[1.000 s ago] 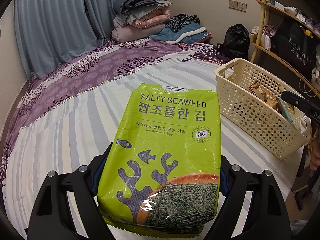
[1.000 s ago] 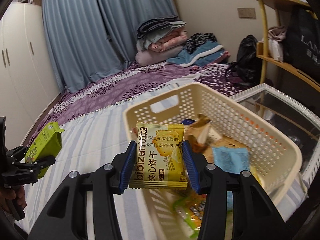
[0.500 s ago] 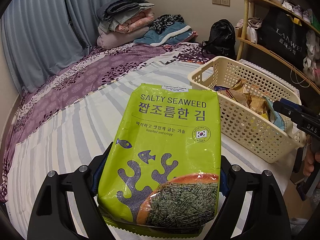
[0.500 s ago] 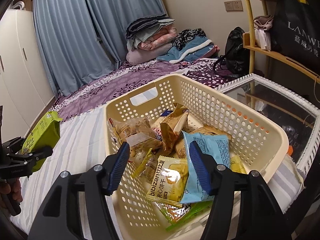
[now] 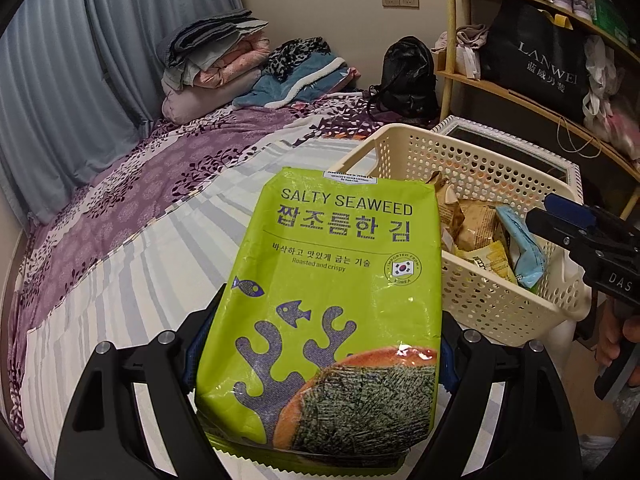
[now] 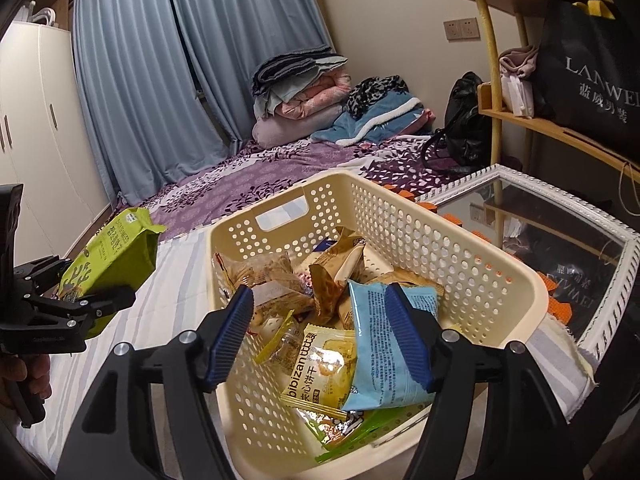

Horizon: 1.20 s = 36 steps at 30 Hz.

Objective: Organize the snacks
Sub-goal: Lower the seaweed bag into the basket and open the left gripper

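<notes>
My left gripper is shut on a big green bag of salty seaweed, held upright above the striped bed; the same bag shows at the left of the right wrist view. A cream perforated basket sits on the bed's corner, holding several snack packets. Above it my right gripper hangs with its jaws opening and nothing between them. A yellow biscuit packet lies in the basket under it, beside a light blue packet. The basket is right of the seaweed bag.
A glass-topped side table with a white frame stands right behind the basket. A curved wooden shelf with a black shopping bag rises on the right. Folded blankets and a black backpack lie at the bed's far end.
My right gripper let go of the yellow biscuit packet, which dropped into the basket, and its jaws spread. My left gripper carried the seaweed bag closer to the basket.
</notes>
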Motion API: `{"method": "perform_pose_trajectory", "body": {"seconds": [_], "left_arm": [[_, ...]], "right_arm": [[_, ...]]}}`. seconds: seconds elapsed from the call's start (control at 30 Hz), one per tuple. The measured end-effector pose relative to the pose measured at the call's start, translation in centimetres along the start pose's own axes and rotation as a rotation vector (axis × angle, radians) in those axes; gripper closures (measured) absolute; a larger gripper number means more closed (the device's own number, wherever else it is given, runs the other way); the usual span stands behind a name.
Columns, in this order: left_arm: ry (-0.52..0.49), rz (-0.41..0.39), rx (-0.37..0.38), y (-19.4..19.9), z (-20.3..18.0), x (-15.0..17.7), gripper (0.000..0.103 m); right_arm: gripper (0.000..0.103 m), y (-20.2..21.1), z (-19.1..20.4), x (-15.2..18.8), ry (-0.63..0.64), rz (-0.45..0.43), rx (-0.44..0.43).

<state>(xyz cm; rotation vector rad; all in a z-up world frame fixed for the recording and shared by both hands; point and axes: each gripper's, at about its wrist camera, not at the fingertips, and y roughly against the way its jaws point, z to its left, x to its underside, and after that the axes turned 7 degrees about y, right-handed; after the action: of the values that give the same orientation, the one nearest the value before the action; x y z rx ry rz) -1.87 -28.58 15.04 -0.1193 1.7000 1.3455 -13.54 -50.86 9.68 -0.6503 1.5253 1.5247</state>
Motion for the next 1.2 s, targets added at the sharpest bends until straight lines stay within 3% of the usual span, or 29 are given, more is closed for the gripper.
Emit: {"method": "perform_pose_trajectory", "body": {"seconds": [0.27, 0.83, 1.07, 1.17, 1.2], "left_arm": [[-0.064, -0.02, 0.021, -0.3, -2.7, -1.7, 0.018], [-0.162, -0.037, 0.086, -2.8, -9.1, -5.0, 0.018], [-0.141, -0.003, 0.137, -4.8, -10.9, -5.9, 0.018], [-0.136, 0.012, 0.171, -5.2, -11.7, -6.0, 0.016], [-0.138, 0.013, 0.174, -5.2, -12.0, -6.0, 0.009]], "right_arm": [[0.014, 0.9, -1.3, 0.0, -0.038, -0.029, 0.038], [0.012, 2.8, -4.1, 0.8, -0.085, -0.053, 0.089], [0.012, 3.3, -4.9, 1.1, -0.094, -0.052, 0.11], [0.012, 3.5, -5.3, 1.3, -0.1, -0.049, 0.12], [0.012, 3.5, -5.4, 1.3, -0.102, -0.048, 0.125]]}}
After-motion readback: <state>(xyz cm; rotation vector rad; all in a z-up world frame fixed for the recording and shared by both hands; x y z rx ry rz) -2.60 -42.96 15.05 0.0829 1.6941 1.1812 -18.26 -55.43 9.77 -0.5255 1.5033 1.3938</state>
